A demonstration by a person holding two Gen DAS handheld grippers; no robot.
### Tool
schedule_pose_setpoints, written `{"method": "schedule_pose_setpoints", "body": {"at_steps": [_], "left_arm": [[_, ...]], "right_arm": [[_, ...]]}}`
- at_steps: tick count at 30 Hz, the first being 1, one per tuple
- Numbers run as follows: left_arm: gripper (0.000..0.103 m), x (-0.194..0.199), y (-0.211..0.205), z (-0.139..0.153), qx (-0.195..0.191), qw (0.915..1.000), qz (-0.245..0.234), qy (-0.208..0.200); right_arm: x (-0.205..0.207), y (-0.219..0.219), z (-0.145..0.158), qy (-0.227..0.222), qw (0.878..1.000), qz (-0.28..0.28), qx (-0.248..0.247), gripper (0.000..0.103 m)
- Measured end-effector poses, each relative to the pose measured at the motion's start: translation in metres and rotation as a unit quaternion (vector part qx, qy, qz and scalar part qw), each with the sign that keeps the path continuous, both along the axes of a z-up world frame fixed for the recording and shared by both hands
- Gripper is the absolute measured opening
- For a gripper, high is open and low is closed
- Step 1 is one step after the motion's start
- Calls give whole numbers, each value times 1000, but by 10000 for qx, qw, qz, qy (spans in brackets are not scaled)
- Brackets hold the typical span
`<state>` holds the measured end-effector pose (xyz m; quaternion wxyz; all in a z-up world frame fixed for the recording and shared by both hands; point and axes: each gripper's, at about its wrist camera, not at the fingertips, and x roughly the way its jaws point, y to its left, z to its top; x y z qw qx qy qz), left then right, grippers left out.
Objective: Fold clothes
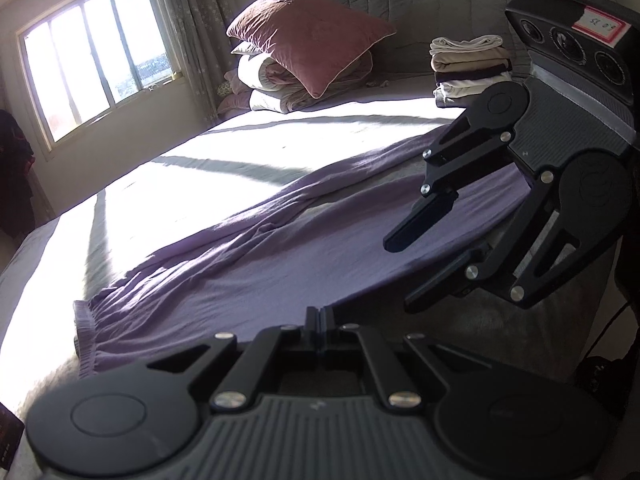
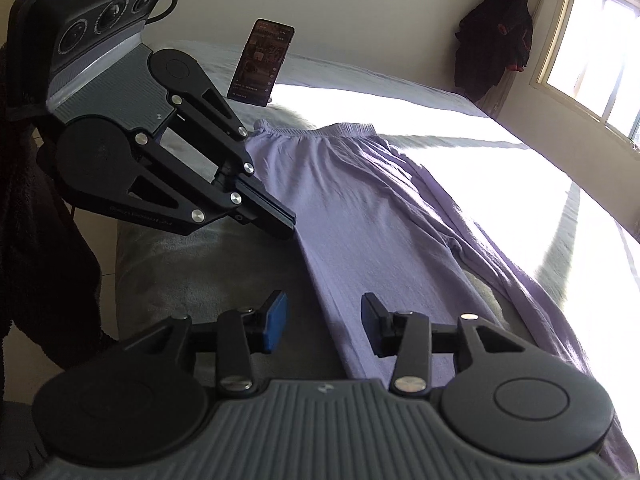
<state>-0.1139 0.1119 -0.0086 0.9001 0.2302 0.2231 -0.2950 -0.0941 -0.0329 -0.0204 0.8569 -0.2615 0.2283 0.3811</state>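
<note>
Illegible handwriting on red-bordered label (image 1: 599,25).

place: a bedroom in a home
bed (image 1: 200,168): wide, covered with a pale sheet, fills most of both views
headboard (image 1: 420,4): grey, padded and quilted
bedding: maroon pillow (image 1: 308,36) leaning on a rolled quilt (image 1: 272,84)
clothes: folded stack (image 1: 468,68) near the headboard; purple trousers (image 2: 360,208) spread flat on the sheet
window (image 1: 100,52): barred, bright, with patterned curtain (image 1: 200,20) beside it
wall: dark garment (image 2: 496,52) hanging in the corner by the window
</note>
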Motion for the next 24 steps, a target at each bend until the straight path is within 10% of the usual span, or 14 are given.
{"method": "schedule_pose_setpoints", "body": {"at_steps": [14,24], "left_arm": [[0,-6,8,-10,81,9998,-92,128],[0,-14,17,-6,95,9987,-303,407]], "right_arm": [[-5,-33,-11,-89,9987,-127,-495,1],[-24,-34,-1,480,9968,404,-486,0]]}}
